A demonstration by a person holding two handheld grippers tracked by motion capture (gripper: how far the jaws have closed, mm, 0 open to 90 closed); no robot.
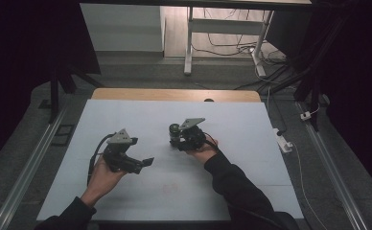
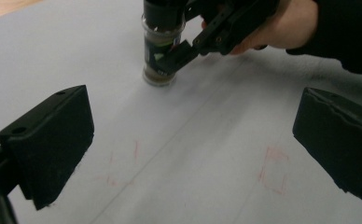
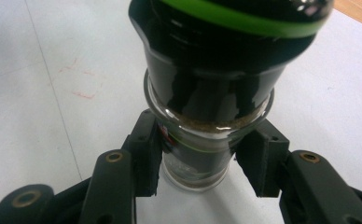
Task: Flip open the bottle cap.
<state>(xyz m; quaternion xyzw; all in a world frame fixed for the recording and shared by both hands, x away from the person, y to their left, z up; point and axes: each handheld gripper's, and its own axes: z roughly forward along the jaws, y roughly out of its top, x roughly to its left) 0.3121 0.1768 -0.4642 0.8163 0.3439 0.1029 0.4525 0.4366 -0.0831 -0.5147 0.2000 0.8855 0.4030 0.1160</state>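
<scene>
We see right tool (image 1: pixel 178 140) clamped on spice jar (image 1: pixel 174 132), glass body between pads, jar upright on counter (image 1: pixel 251 143) near centre. Left tool (image 1: pixel 146 162) spread wide, holding nothing, jaws aimed at jar, well apart from it. Bare white sheet all round, counter edges far off. Faint red marks (image 2: pixel 274 169) under left tool.

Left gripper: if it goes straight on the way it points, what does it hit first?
Probably the spice jar that the right gripper clamps; the left gripper is open, bare white table cover between. Depth unclear.
</scene>
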